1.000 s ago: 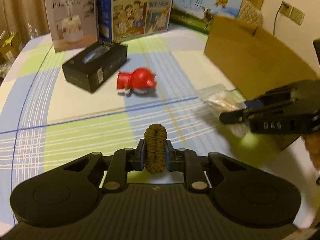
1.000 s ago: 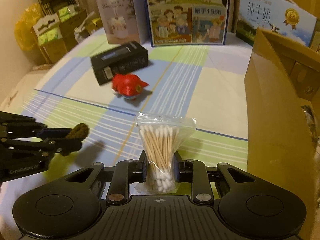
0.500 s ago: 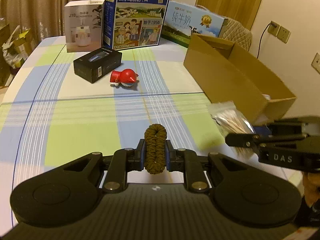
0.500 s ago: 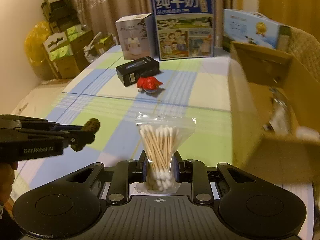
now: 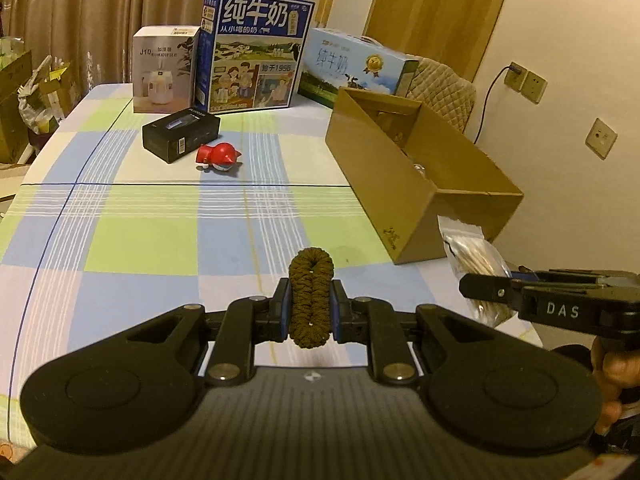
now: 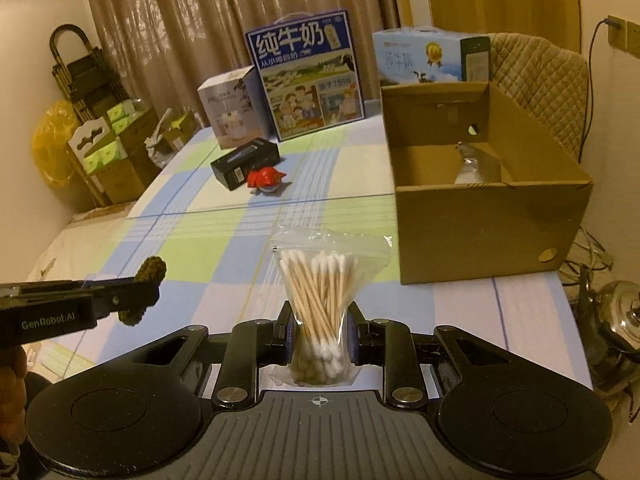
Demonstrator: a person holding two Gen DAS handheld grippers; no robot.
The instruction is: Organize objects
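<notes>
While the left gripper (image 5: 310, 306) pinches a brown braided cord loop (image 5: 311, 296), the right gripper (image 6: 319, 334) clamps a clear bag of cotton swabs (image 6: 320, 300), near an open cardboard box (image 6: 480, 216).

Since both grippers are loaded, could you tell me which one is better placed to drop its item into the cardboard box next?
Probably the right. The right gripper, shut on the bag of cotton swabs, is on the cardboard box side. The left gripper, holding the brown braided loop, sits further left.
</notes>
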